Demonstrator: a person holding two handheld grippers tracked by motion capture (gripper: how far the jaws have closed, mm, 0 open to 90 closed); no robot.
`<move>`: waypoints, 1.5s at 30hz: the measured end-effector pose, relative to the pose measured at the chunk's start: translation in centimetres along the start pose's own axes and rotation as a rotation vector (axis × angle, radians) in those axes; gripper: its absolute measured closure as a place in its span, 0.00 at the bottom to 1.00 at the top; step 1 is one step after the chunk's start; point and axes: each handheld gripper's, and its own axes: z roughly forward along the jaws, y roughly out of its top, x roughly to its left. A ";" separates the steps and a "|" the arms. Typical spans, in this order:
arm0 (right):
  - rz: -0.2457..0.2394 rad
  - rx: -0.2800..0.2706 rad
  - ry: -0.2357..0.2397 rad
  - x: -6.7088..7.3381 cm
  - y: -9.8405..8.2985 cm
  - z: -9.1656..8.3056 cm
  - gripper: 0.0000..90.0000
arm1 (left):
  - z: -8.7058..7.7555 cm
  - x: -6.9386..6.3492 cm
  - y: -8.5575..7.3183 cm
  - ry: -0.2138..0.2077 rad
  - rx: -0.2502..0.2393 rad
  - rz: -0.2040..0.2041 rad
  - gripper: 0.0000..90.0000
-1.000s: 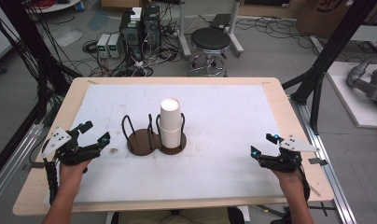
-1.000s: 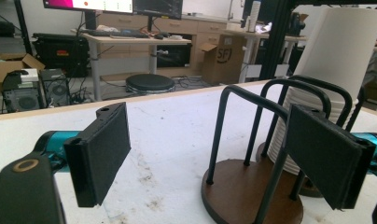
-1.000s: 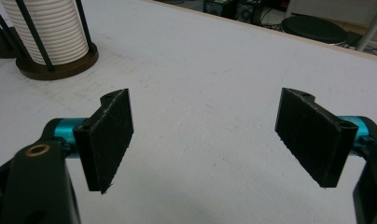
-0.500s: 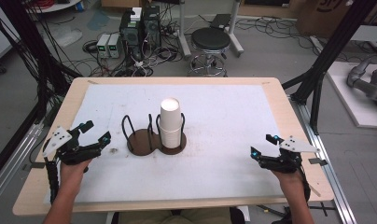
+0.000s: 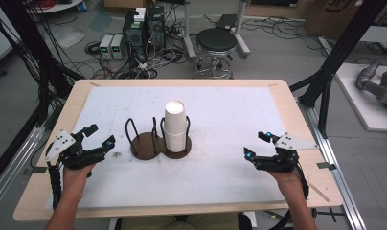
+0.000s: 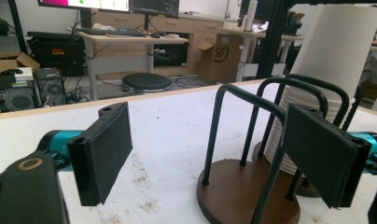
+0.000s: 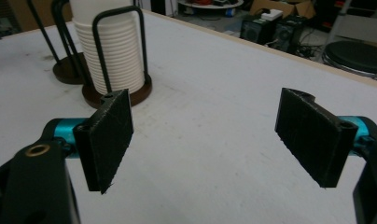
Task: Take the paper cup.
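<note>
A stack of white paper cups [image 5: 175, 125] stands upside down in the right ring of a dark two-ring wire holder [image 5: 146, 146] at the table's middle. The holder's left ring is empty. My left gripper [image 5: 99, 135] rests open at the left of the table, pointing toward the holder [image 6: 249, 196] with the cups [image 6: 326, 70] behind it. My right gripper [image 5: 257, 145] is open at the right of the table, nothing between its pads [image 7: 107, 140]. The cups [image 7: 109, 56] stand far ahead on its left.
A white sheet [image 5: 230, 120] covers the wooden table [image 5: 52, 124]. Beyond the far edge stand a round stool [image 5: 215, 40], computer boxes [image 5: 143, 26] and cables on the floor. Black frame posts rise at both sides.
</note>
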 end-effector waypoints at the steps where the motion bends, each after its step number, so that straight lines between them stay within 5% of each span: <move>1: -0.015 -0.004 0.020 0.4 0.7 0.6 0.22 | 0.1 0.0 0.0 -0.002 0.003 0.000 0.18; 5: -0.039 -0.011 0.048 0.9 1.9 1.7 0.22 | 0.2 -0.1 0.0 -0.005 0.002 0.000 0.18; 11: -0.102 -0.017 0.125 2.2 6.2 4.8 0.22 | 0.3 -0.1 0.0 -0.014 0.005 0.002 0.18; 18: -0.120 -0.017 0.180 2.8 9.0 7.0 0.22 | 0.5 -0.4 -0.1 -0.026 0.016 0.014 0.18; 29: -0.161 0.048 0.274 4.3 13.7 11.4 0.22 | 0.6 -0.5 -0.1 -0.034 0.015 0.012 0.18; 31: -0.178 0.061 0.320 5.1 14.7 12.8 0.22 | 0.6 -0.5 -0.1 -0.038 0.016 0.014 0.18; 35: -0.212 0.097 0.338 6.1 15.6 14.3 0.22 | 0.7 -0.6 -0.1 -0.040 0.014 0.009 0.18; 45: -0.210 0.164 0.353 6.9 16.3 17.0 0.24 | 0.7 -0.6 -0.1 -0.047 0.012 0.009 0.18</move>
